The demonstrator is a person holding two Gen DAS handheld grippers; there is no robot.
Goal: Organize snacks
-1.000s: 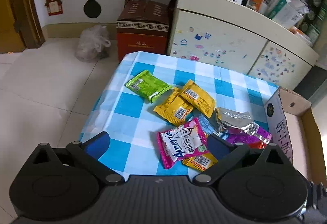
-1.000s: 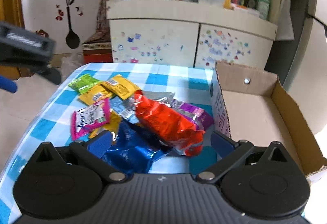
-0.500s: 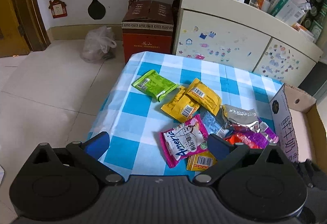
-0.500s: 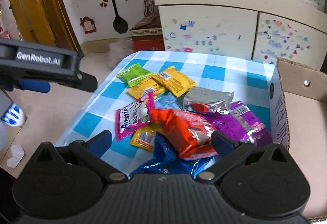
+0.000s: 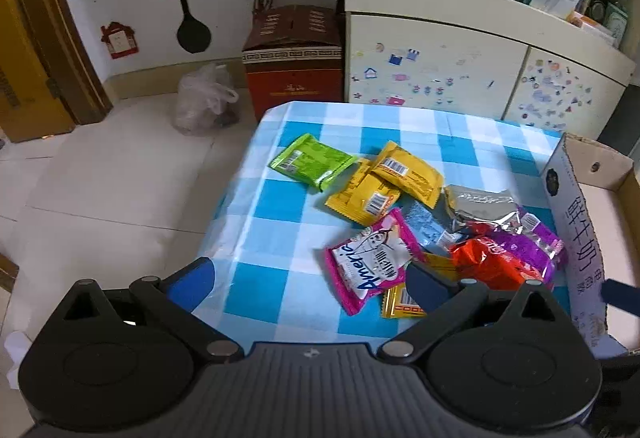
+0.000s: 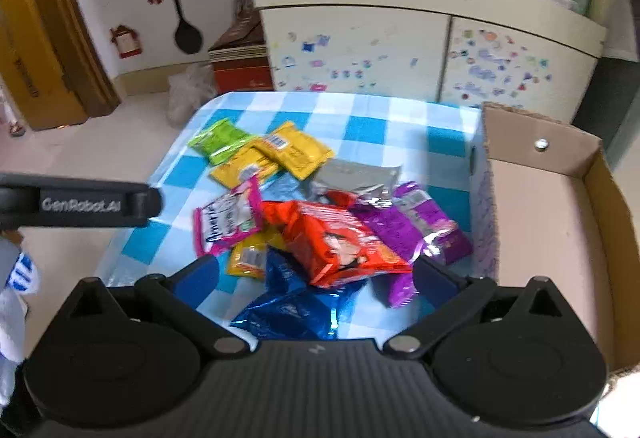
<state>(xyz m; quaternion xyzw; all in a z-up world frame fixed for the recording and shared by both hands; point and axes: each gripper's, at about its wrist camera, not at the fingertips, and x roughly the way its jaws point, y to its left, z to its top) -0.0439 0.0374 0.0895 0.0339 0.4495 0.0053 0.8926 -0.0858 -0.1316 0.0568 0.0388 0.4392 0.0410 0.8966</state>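
Note:
Several snack packets lie in a heap on the blue-checked tablecloth (image 5: 280, 230): a green packet (image 5: 312, 160), two yellow packets (image 5: 408, 174), a pink packet (image 5: 374, 258), a silver packet (image 5: 482, 204), a purple packet (image 5: 528, 246), an orange-red packet (image 6: 340, 242) and a blue foil packet (image 6: 292, 306). An open cardboard box (image 6: 560, 222) stands at the table's right side. My left gripper (image 5: 308, 280) is open and empty above the table's near left. My right gripper (image 6: 316, 274) is open and empty above the blue and orange-red packets.
A cream cabinet (image 5: 460, 54) with stickers and cluttered top stands behind the table. A red-brown carton (image 5: 294, 54) and a plastic bag (image 5: 204, 98) sit on the tiled floor at the left. The left gripper's body (image 6: 76, 204) crosses the right wrist view's left side.
Both grippers have pulled back and up from the table, so the packets look farther away. The packets have not moved. Both stay open.

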